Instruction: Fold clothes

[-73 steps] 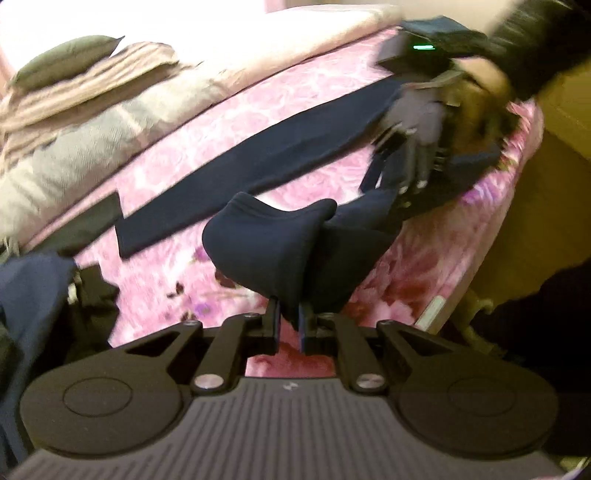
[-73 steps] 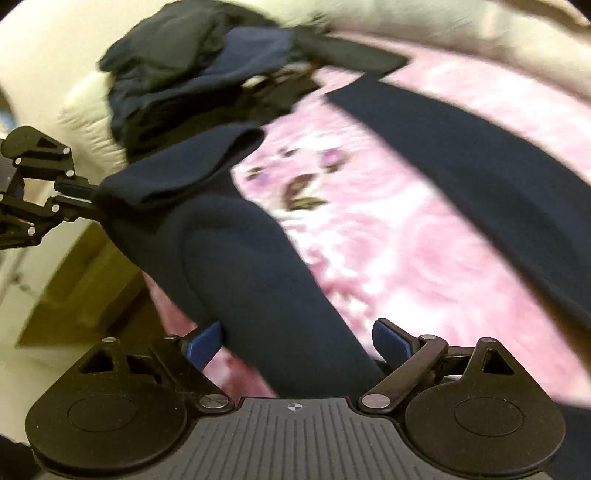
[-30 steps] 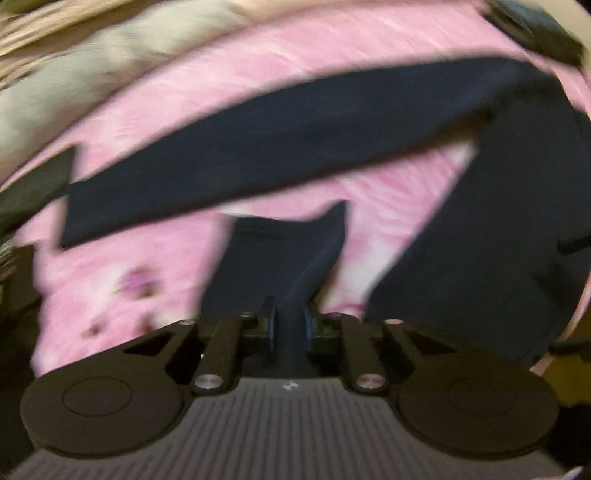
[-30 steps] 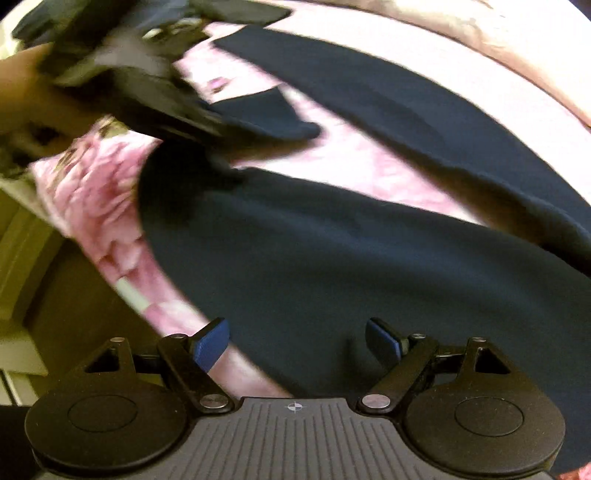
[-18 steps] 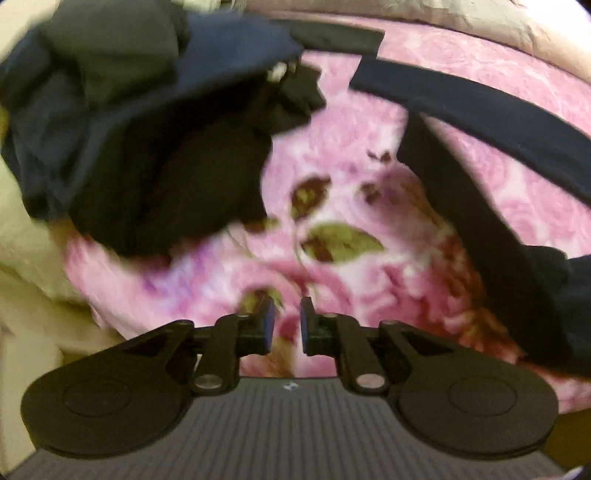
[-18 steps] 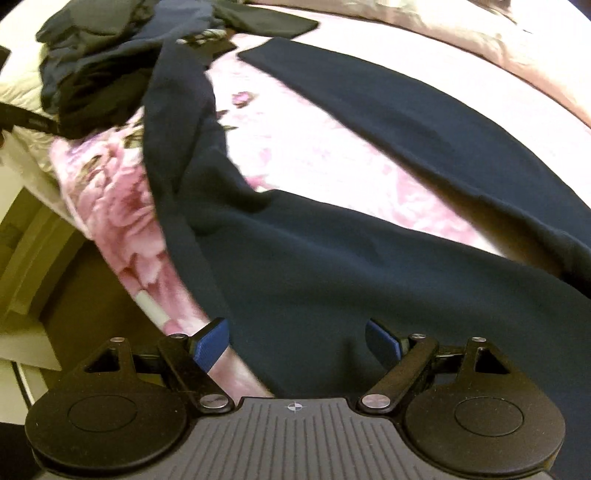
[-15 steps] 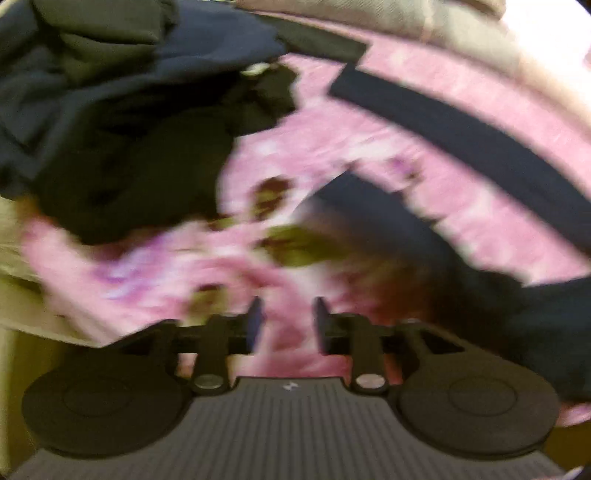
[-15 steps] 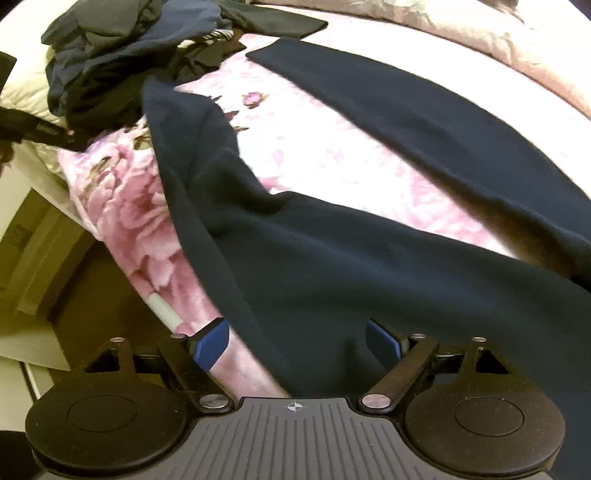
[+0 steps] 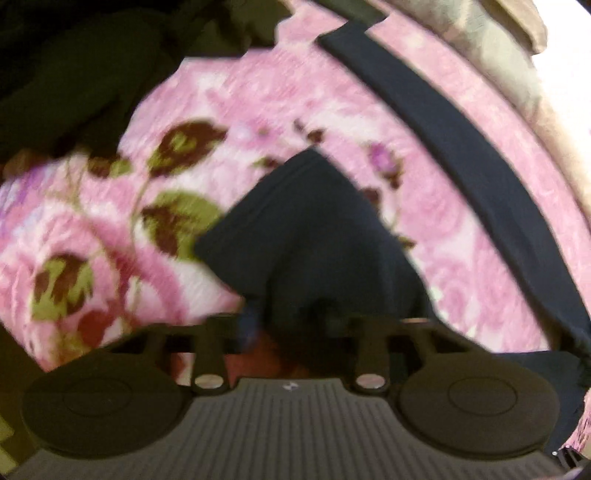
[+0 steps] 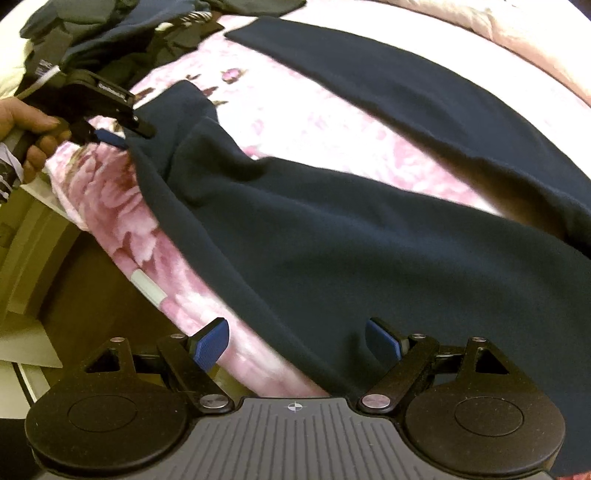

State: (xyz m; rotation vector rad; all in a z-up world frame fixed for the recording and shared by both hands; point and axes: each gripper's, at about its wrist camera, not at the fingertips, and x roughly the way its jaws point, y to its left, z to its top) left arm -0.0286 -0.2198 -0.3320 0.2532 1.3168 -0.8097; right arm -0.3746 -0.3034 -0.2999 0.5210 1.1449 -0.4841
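Note:
Dark navy trousers [image 10: 332,236] lie spread on the pink floral bed cover [image 10: 325,125]. One leg [image 10: 406,85] stretches flat to the far side; it also shows in the left wrist view [image 9: 461,147]. The near leg's hem [image 9: 310,229] lies between the fingers of my left gripper [image 9: 291,325], which is open around it. The left gripper also shows in the right wrist view [image 10: 114,133], at the hem near the bed's edge. My right gripper [image 10: 295,343] is open, its blue pads either side of the trousers' waist end, over the bed edge.
A heap of dark clothes [image 10: 110,33] lies at the bed's far left corner, also seen in the left wrist view [image 9: 74,74]. Beige bedding [image 9: 498,48] runs along the far side. The bed's near edge drops to a wooden frame and floor [image 10: 74,277].
My left gripper let go of the hem, swung out over the bed, opened, and has come back around the near leg's hem. The leg now lies laid out. The right gripper stays open.

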